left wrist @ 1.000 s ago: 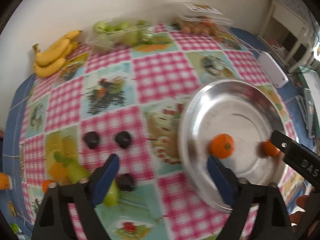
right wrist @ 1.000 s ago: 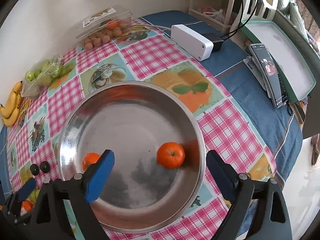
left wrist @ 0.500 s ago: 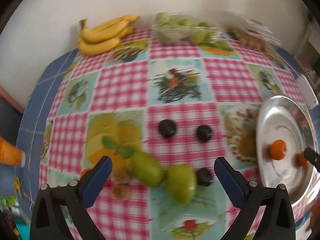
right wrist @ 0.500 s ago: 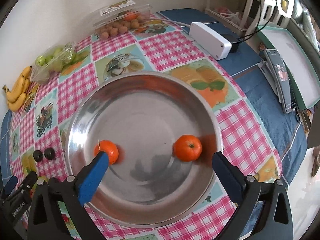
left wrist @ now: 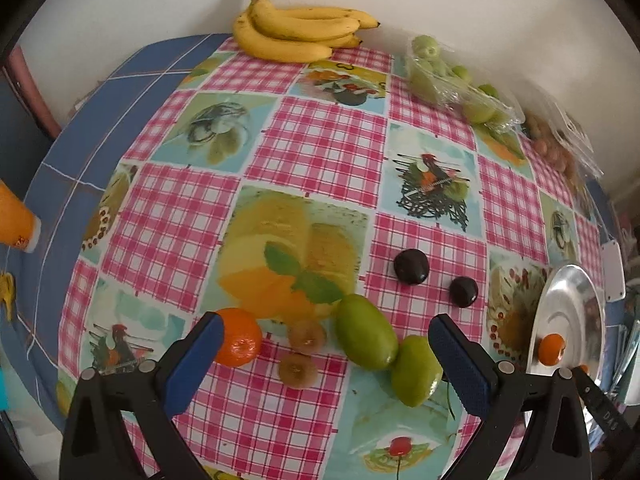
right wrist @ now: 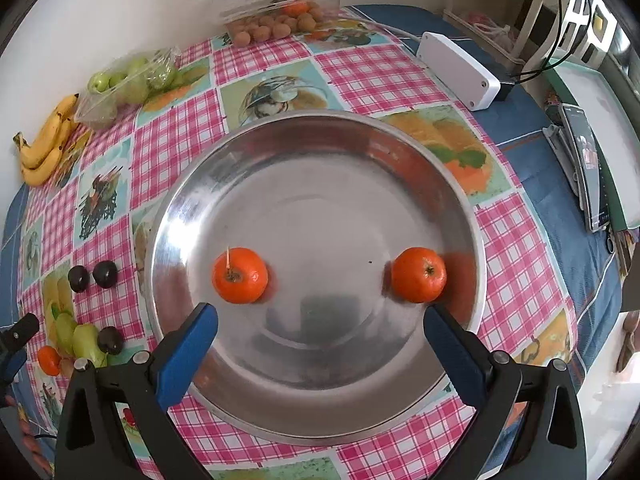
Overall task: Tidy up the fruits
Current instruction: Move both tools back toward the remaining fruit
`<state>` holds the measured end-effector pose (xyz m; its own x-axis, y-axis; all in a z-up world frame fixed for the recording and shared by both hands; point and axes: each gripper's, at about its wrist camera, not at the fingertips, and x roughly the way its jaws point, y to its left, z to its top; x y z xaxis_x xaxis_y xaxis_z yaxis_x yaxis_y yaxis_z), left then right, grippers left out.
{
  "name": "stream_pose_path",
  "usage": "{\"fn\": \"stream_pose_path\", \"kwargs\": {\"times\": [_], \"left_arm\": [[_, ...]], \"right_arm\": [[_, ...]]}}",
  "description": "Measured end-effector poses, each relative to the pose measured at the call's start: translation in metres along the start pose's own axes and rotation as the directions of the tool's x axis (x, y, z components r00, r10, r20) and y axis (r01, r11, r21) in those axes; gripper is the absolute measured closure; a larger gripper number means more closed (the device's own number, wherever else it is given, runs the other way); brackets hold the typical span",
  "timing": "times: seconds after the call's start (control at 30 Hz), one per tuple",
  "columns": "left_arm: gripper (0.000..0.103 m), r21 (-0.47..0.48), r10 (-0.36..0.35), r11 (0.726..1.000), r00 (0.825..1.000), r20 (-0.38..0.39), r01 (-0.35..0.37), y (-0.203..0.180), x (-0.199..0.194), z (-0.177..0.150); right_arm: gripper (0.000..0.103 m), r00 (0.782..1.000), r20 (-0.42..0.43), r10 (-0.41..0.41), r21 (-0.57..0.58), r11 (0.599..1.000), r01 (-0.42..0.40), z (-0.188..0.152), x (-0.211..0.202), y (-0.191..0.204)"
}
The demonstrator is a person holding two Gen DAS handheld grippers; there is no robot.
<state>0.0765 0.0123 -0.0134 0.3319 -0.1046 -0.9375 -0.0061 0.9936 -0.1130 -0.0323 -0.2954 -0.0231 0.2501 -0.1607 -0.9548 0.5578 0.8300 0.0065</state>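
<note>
My left gripper [left wrist: 324, 360] is open and empty above loose fruit on the checked tablecloth: an orange tangerine [left wrist: 238, 336] by its left finger, two small brown fruits [left wrist: 306, 336], two green fruits [left wrist: 364, 336] and two dark plums [left wrist: 411, 266]. My right gripper [right wrist: 320, 344] is open and empty over the steel plate [right wrist: 320, 152], which holds two tangerines [right wrist: 240, 275] [right wrist: 419, 275]. The plate also shows at the right edge of the left wrist view [left wrist: 576, 304].
A banana bunch [left wrist: 296, 30], a bag of green fruit [left wrist: 448, 76] and a clear box of brown fruits [right wrist: 276, 12] lie along the back wall. A white box [right wrist: 458, 70] and a phone [right wrist: 586, 168] lie right of the plate.
The left gripper has swung left, away from the plate, and now faces the loose fruit. The right gripper has backed slightly; both tangerines sit farther apart in its view.
</note>
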Motion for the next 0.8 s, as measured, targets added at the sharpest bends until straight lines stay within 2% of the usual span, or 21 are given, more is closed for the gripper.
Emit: {"fn": "stream_pose_path", "kwargs": {"times": [0.27,0.53,0.6,0.8], "left_arm": [[0.000,-0.050,-0.054,0.997,0.998,-0.041,0.052,0.012,0.008,0.002],[0.000,-0.103,-0.084,0.992,0.993,-0.083,0.076,0.025,0.020,0.003],[0.000,-0.099,-0.066,0.993,0.994,-0.083,0.058,0.027,0.021,0.002],[0.000,-0.124,-0.088,0.989,0.993,-0.078,0.078,0.034,0.021,0.002]], "right_arm": [[0.001,1.000,-0.025,0.014,-0.019,1.000,-0.014,-0.003,0.003,0.008],[0.001,1.000,-0.010,0.013,-0.029,0.999,-0.013,-0.006,-0.001,0.018],[0.001,1.000,-0.003,0.031,-0.027,0.999,-0.031,-0.004,-0.001,0.021],[0.001,0.991,0.007,0.132,-0.062,0.989,-0.132,-0.006,-0.008,0.042]]}}
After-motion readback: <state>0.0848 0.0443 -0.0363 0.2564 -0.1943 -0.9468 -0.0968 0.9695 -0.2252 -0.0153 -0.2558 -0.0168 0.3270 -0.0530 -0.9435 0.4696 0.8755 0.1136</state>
